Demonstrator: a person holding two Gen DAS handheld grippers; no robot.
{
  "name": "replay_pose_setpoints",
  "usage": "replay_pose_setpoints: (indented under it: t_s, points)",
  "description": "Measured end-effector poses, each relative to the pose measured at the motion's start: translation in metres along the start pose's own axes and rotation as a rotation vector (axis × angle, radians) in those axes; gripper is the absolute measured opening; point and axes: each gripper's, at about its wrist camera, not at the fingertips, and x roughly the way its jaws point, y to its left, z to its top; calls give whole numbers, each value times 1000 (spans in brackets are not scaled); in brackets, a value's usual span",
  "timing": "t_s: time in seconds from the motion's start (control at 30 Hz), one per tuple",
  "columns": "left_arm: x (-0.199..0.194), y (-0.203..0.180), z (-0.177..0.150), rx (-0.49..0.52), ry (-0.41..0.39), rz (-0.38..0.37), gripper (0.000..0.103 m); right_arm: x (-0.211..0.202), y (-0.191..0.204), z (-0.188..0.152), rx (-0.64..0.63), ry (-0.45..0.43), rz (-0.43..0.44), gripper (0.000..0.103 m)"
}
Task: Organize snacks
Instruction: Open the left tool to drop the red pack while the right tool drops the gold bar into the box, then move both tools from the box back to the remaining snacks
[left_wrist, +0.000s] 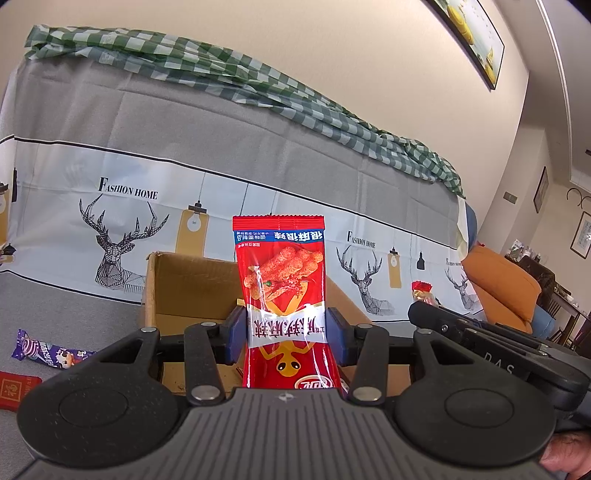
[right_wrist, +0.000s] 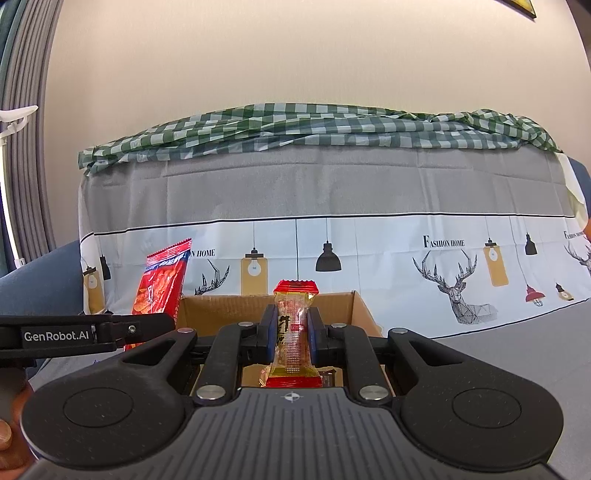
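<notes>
My left gripper (left_wrist: 286, 334) is shut on a red snack packet (left_wrist: 284, 280) with Chinese print, held upright above an open cardboard box (left_wrist: 173, 291). My right gripper (right_wrist: 293, 334) is shut on a small yellow-and-red wrapped snack (right_wrist: 295, 306), also held upright over the same box (right_wrist: 364, 310). In the right wrist view the red packet (right_wrist: 162, 284) and the left gripper's arm (right_wrist: 74, 336) show at the left. In the left wrist view the right gripper's body (left_wrist: 491, 343) and the top of its snack (left_wrist: 423, 290) show at the right.
A purple snack wrapper (left_wrist: 48, 350) and a red packet (left_wrist: 16, 387) lie on the grey cloth at the left. A sofa back covered with a deer-print cloth (right_wrist: 332, 240) and a green checked cloth (right_wrist: 314, 129) stands behind. An orange cushion (left_wrist: 502, 288) is at the right.
</notes>
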Motion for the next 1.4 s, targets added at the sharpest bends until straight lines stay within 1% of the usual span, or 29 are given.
replay_pose_setpoints:
  t_s: [0.27, 0.37, 0.4, 0.43, 0.47, 0.5, 0.53, 0.6, 0.7, 0.77, 0.8, 0.87, 0.9, 0.97, 1.03, 1.1, 1.2, 1.3, 1.4]
  points:
    - [-1, 0, 0, -6, -5, -2, 50, -2, 1, -1, 3, -12, 14, 17]
    - [0, 0, 0, -11, 6, -20, 51, -1, 2, -1, 2, -10, 23, 17]
    - [1, 0, 0, -13, 16, -30, 53, 0, 2, -1, 2, -3, 27, 18]
    - [2, -1, 0, -10, 21, -39, 62, 2, 3, -2, 2, 10, 29, 20]
    - [1, -1, 0, -5, 17, -38, 71, 4, 4, -3, -1, 25, 24, 31]
    - [0, -1, 0, -1, 9, -29, 73, 5, 5, -3, -4, 28, 8, 47]
    - [0, -1, 1, -1, 6, -20, 73, 5, 5, -4, -3, 26, -1, 52]
    - [-1, 3, 1, -11, 5, -11, 73, 6, 4, -4, 11, 32, -6, 54]
    - [-4, 10, 2, -21, -6, 9, 69, 10, 2, -4, 51, 50, -11, 55]
    - [-8, 15, 3, -26, -12, 20, 58, 12, 4, -4, 71, 59, -8, 55]
    - [-10, 17, 3, -25, -11, 30, 55, 13, 6, -4, 79, 62, -3, 55]
    - [-13, 23, 4, -19, -1, 54, 40, 13, 11, -4, 81, 61, 6, 55]
    - [-15, 27, 4, -18, 5, 69, 37, 14, 16, -4, 79, 61, 11, 55]
    - [-21, 37, 5, -26, 16, 87, 27, 14, 26, -5, 75, 60, 24, 55]
    - [-28, 48, 7, -32, 20, 104, 24, 14, 38, -6, 65, 54, 39, 54]
    - [-38, 60, 8, -38, 19, 119, 24, 14, 51, -6, 57, 52, 59, 43]
    - [-51, 78, 11, -54, 22, 145, 24, 14, 70, -9, 62, 51, 86, 36]
    - [-61, 101, 12, -80, 33, 191, 24, 16, 89, -12, 84, 60, 117, 34]
    - [-70, 134, 16, -142, 45, 260, 25, 20, 108, -16, 116, 80, 154, 33]
